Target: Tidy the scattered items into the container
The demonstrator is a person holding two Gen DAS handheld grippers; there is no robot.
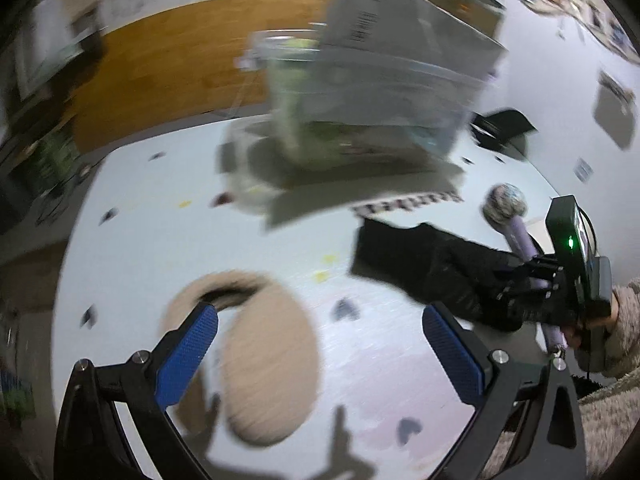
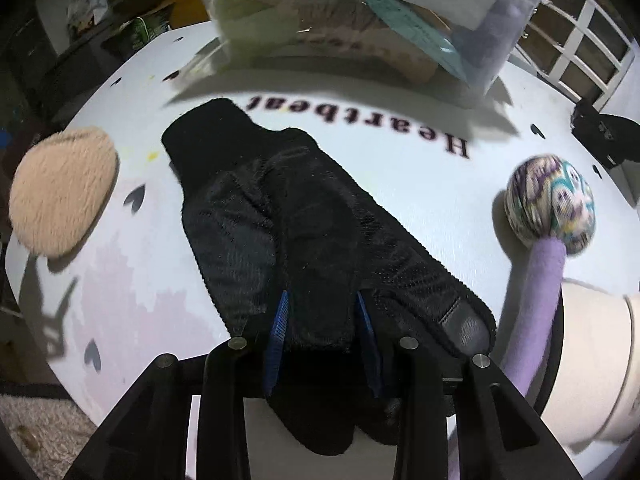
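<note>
**Black glove pinched in the right gripper; left gripper spread wide over a beige earmuff**

Much of the left wrist view is smeared by motion. The clear container [image 1: 372, 92] at upper centre is blurred there, and in the right wrist view its top is cut off by the upper edge of the frame; green, tan, teal and lilac contents show through its walls, but I cannot tell them apart or count them. A printed sheet on its side is unreadable.

The right gripper [image 2: 324, 316] at lower centre has its two blue pads closed on one black glove [image 2: 280, 216], which stretches from the pads toward the frame's centre over the white table [image 2: 400, 184]. Whether the glove rests on the table or is lifted clear, I cannot tell. The glove's near end is hidden behind the gripper frame.

The left gripper [image 1: 320, 328], in the lower half of its view, has its jaws wide apart with nothing between the pads. One beige earmuff [image 1: 268, 360] lies beneath, partly hidden by the left pad; only one fuzzy cup is plain.

One lilac stick with a patterned ball head [image 2: 550, 204] lies at right, its lower end hidden behind the gripper. A sleeve [image 1: 624, 328] is cut off at right.
</note>
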